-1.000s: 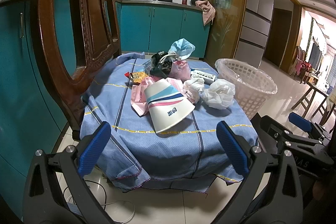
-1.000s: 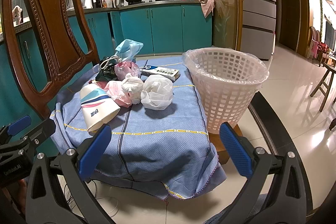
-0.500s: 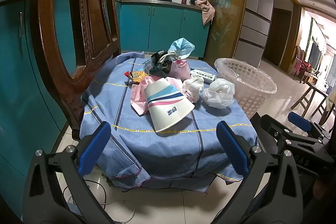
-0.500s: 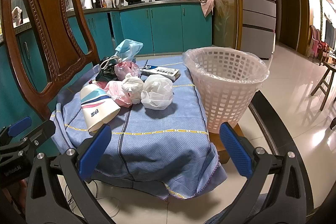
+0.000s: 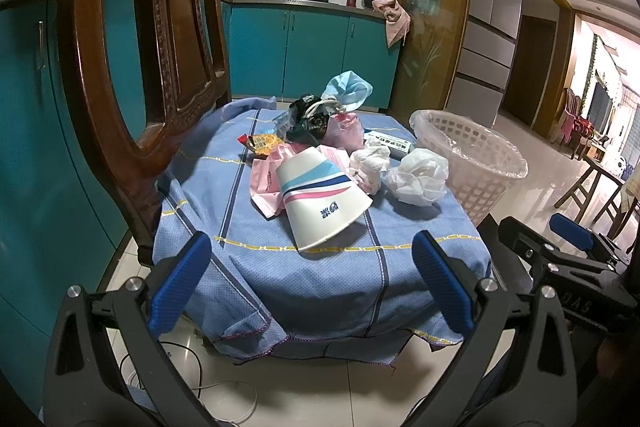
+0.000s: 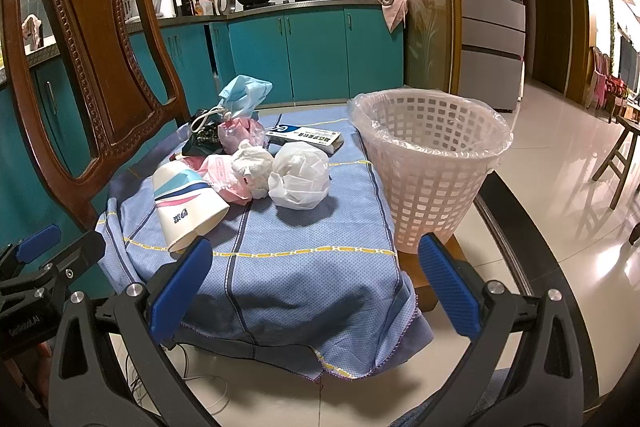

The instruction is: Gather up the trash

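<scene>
Trash lies on a blue cloth (image 5: 312,279) over a chair seat: a tipped paper cup (image 5: 320,203) (image 6: 186,203), a white crumpled plastic bag (image 5: 420,177) (image 6: 298,179), a crumpled tissue (image 5: 370,163) (image 6: 252,163), pink wrappers (image 5: 264,187), a blue face mask (image 5: 348,91) (image 6: 242,97), a flat box (image 6: 304,137). A white lined basket (image 5: 468,163) (image 6: 432,163) stands at the right. My left gripper (image 5: 314,283) is open and empty before the cup. My right gripper (image 6: 314,287) is open and empty before the cloth's front edge.
The wooden chair back (image 5: 132,67) (image 6: 92,59) rises at the left. Teal cabinets (image 6: 316,55) line the far wall, a fridge (image 6: 492,7) stands at the right. Cables (image 5: 224,391) lie on the tiled floor below the seat. Stools (image 5: 596,187) stand far right.
Both grippers have drifted very slightly; the scene and trash have not moved.
</scene>
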`<state>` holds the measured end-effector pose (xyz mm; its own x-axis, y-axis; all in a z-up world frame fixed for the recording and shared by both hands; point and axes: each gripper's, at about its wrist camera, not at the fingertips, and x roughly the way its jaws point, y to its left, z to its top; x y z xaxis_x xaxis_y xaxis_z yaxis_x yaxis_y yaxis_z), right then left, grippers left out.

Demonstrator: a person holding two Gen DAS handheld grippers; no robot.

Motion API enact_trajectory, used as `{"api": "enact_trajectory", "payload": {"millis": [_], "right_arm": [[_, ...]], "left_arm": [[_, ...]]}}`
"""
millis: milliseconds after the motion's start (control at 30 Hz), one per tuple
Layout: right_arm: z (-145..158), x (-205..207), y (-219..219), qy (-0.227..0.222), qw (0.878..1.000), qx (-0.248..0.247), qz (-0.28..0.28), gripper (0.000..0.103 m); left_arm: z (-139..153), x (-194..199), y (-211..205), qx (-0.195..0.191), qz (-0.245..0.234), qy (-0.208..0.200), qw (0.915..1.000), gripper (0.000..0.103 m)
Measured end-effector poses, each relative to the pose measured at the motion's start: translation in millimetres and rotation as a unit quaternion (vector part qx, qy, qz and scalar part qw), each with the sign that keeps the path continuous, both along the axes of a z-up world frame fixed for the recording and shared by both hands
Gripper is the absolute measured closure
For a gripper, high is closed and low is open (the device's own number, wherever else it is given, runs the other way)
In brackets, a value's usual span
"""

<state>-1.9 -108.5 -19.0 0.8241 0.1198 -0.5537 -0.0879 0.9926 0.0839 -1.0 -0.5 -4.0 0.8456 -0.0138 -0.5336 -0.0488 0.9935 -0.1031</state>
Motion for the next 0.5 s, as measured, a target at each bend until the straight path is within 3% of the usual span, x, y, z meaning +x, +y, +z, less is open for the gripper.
{"api": "enact_trajectory", "payload": {"millis": [500], "right_arm": [[1.5, 0.1, -1.3, 0.004, 1.000, 0.012, -0.001, 0.003]], "left_arm": [[0.1, -2.8, -0.2, 0.000, -0.010, 0.000, 0.9999, 0.003]]}}
